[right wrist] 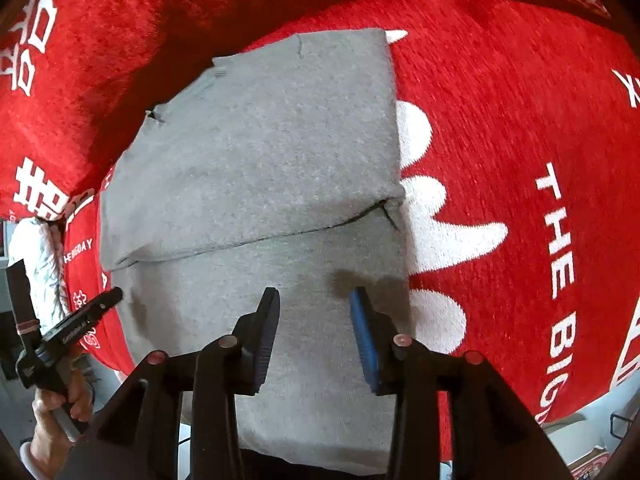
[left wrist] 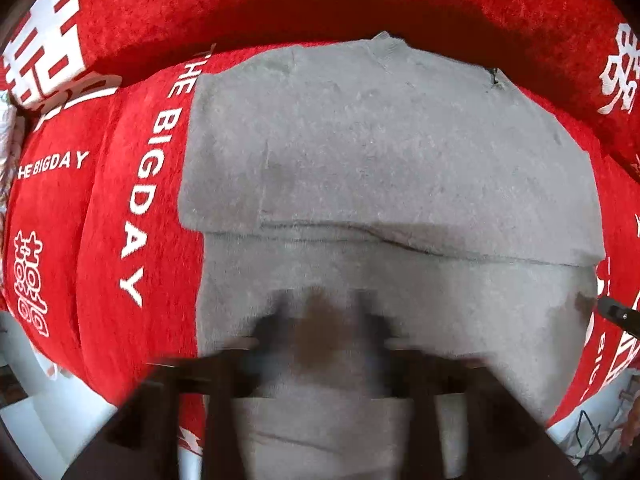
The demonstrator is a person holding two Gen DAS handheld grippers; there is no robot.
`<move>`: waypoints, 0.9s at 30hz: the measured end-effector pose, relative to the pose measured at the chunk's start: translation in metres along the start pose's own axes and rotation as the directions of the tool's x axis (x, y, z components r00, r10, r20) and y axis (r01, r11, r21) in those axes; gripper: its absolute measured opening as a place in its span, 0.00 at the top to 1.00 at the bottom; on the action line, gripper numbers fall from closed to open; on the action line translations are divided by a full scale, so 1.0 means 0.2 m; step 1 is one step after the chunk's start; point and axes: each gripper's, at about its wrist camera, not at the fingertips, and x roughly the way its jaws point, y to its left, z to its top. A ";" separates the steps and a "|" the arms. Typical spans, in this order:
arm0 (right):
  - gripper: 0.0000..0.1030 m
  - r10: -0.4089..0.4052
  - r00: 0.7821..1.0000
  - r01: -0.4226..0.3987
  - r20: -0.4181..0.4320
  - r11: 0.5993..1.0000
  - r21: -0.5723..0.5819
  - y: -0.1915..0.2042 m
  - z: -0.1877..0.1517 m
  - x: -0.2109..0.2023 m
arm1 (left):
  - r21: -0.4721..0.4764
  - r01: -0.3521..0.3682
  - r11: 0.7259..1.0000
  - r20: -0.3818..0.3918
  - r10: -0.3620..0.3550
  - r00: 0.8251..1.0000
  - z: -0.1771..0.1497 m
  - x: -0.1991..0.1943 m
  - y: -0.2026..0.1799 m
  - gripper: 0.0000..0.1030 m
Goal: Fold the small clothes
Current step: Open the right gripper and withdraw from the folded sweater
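— Red plush cover [right wrist: 500, 128] fills both views, lettered in white with "THE BIG DAY" and large characters. What lies on it?

— Your grey garment [right wrist: 256, 168] sits at the centre of each frame, its far part folded over so a layered edge crosses the middle of the picture. A small dark tag shows at its upper edge.

— And your right gripper [right wrist: 314, 300]?

— Released: the fingers stand apart above the near part of the cloth, nothing between them, one dark pad, one blue.

— The left gripper [right wrist: 108, 300]?

— In its own view it is blurred low over the garment's near part; I cannot tell whether it is clenched. In the right view its tip reaches the cloth's left edge, your hand [right wrist: 56, 412] on the handle at lower left.

— The room?

— Pale floor [left wrist: 32, 420] shows at the lower corners.
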 end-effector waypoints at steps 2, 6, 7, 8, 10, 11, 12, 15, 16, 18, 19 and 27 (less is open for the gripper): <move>0.59 0.005 1.000 -0.005 0.000 1.000 -0.008 0.02 0.01 0.00 | -0.034 -0.019 0.999 0.033 0.020 0.999 -0.02 -0.03 0.02 0.01; 0.44 0.013 1.000 -0.013 0.002 1.000 -0.022 0.05 0.01 0.00 | -0.035 -0.028 0.999 0.028 0.029 0.999 -0.02 -0.04 0.02 0.01; 0.37 0.014 1.000 -0.014 0.001 1.000 -0.024 0.05 0.01 0.01 | -0.034 -0.029 0.999 0.023 0.029 0.999 -0.02 -0.04 0.02 0.01; 0.35 0.018 1.000 -0.018 0.002 1.000 -0.024 0.06 0.01 0.01 | -0.036 -0.031 0.999 0.023 0.032 0.999 -0.03 -0.04 0.01 0.01; 0.34 0.026 1.000 -0.026 0.001 0.999 -0.027 0.06 0.01 0.01 | -0.047 -0.033 0.998 0.021 0.034 0.999 -0.03 -0.05 0.01 0.01; 0.34 0.029 1.000 -0.029 -0.005 0.999 -0.031 0.06 0.01 0.01 | -0.050 -0.032 0.998 0.018 0.033 0.999 -0.04 -0.05 0.01 0.01; 0.34 0.032 0.999 -0.032 -0.010 0.999 -0.032 0.06 0.00 0.01 | -0.053 -0.036 0.998 0.015 0.037 0.999 -0.04 -0.05 0.01 0.01; 0.34 0.036 0.999 -0.037 -0.025 0.999 -0.035 0.05 -0.01 0.03 | -0.067 -0.069 0.995 0.003 0.069 0.998 -0.07 -0.03 0.02 0.01; 0.34 0.038 0.999 -0.039 -0.028 0.999 -0.035 0.04 -0.01 0.03 | -0.075 -0.070 0.995 -0.003 0.070 0.998 -0.08 -0.02 0.02 0.01; 0.34 0.042 0.998 -0.044 -0.037 0.998 -0.037 0.03 -0.02 0.04 | -0.081 -0.065 0.995 -0.014 0.064 0.998 -0.11 -0.01 0.03 0.01; 0.34 0.043 0.998 -0.045 -0.044 0.998 -0.037 0.02 -0.02 0.05 | -0.092 -0.058 0.994 -0.031 0.056 0.998 -0.12 0.00 0.03 0.01; 0.34 0.045 0.996 -0.047 -0.080 0.999 -0.023 -0.02 -0.09 0.10 | -0.097 -0.041 0.994 -0.056 0.036 0.998 -0.22 0.02 0.01 0.01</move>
